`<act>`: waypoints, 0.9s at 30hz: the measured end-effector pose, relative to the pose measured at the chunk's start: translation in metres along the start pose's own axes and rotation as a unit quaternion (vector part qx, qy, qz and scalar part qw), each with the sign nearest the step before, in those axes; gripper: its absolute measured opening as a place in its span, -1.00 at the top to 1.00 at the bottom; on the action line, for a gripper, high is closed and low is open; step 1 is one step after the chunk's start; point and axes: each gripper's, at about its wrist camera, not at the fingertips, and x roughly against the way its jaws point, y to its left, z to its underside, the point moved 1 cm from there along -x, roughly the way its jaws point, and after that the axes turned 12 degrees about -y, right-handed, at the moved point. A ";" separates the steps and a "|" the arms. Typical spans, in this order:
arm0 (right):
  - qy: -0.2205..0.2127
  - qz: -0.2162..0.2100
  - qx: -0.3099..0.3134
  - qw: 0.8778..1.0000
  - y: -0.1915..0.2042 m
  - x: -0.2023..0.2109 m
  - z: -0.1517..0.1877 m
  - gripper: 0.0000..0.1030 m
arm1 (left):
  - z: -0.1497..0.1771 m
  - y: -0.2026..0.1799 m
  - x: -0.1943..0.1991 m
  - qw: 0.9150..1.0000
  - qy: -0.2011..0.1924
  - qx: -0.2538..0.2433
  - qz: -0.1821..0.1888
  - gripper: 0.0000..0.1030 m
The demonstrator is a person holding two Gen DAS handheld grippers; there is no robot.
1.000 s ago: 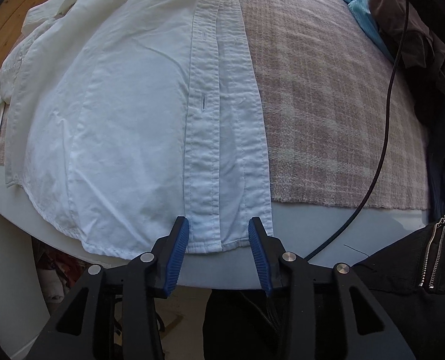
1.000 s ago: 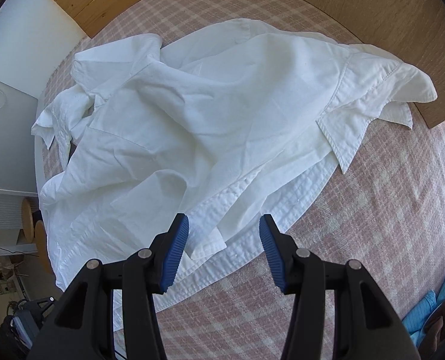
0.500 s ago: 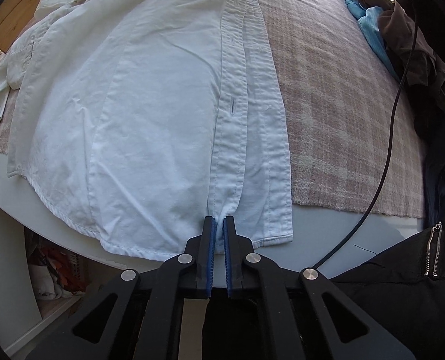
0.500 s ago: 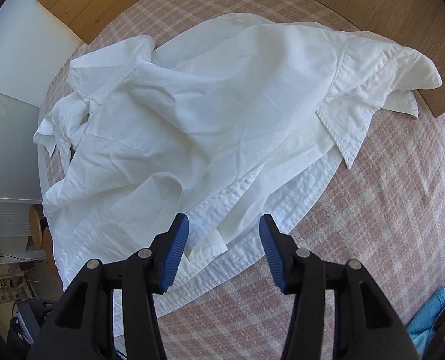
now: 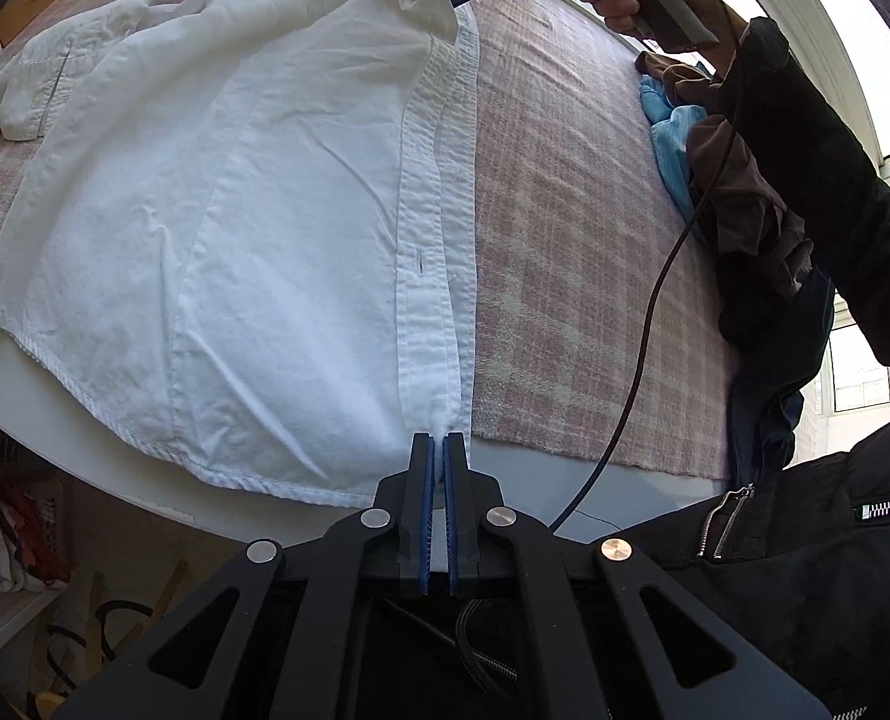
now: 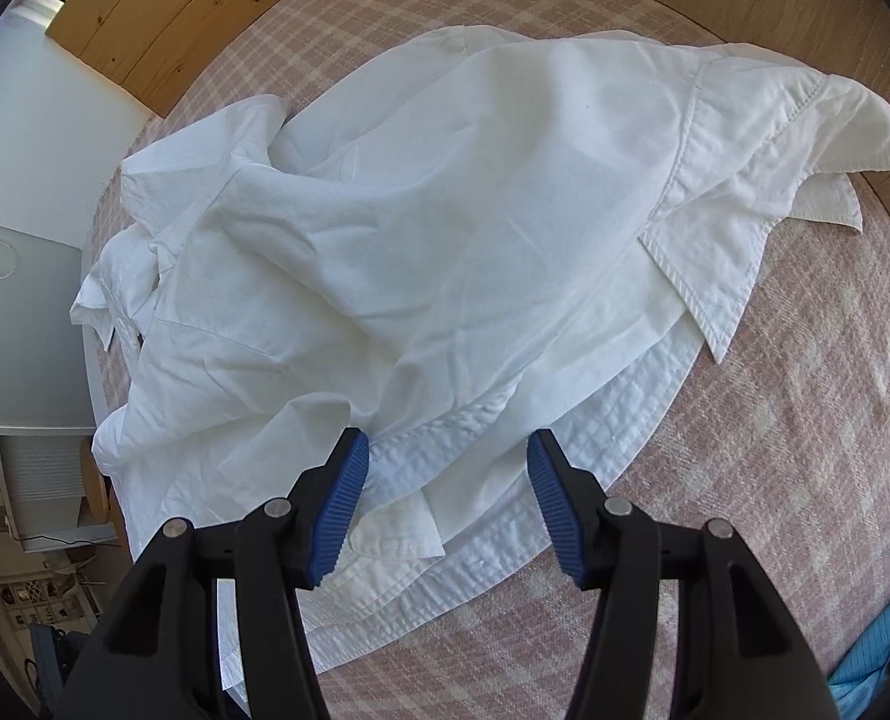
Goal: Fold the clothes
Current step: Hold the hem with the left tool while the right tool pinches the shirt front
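pinching the shirt [image 5: 253, 228] hem, left gripper [image 5: 437, 450] clamped; right gripper [image 6: 445, 492] closing around placket.

A lived-in home room: a checked pink blanket [image 6: 805, 420] covers a white tabletop [image 5: 535, 480] before a pine board [image 6: 163, 12], with heaped clothes [image 5: 745, 180] by a window at upper right and cluttered shelves [image 6: 31, 600] at lower left.

- I see a white tabletop [image 5: 529, 483] with a rounded edge, mostly covered by a pink-and-cream checked cloth [image 5: 577, 240].
- A white shirt [image 5: 253, 204] lies spread on the cloth, its hem overhanging the bare table edge.
- Crumpled blue and brown clothes [image 5: 727, 180] sit at the cloth's right side.
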 end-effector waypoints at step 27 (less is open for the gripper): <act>-0.010 0.037 -0.023 0.999 -0.028 0.047 0.016 0.10 | 0.005 -0.010 -0.014 0.999 0.029 -0.024 0.034 0.95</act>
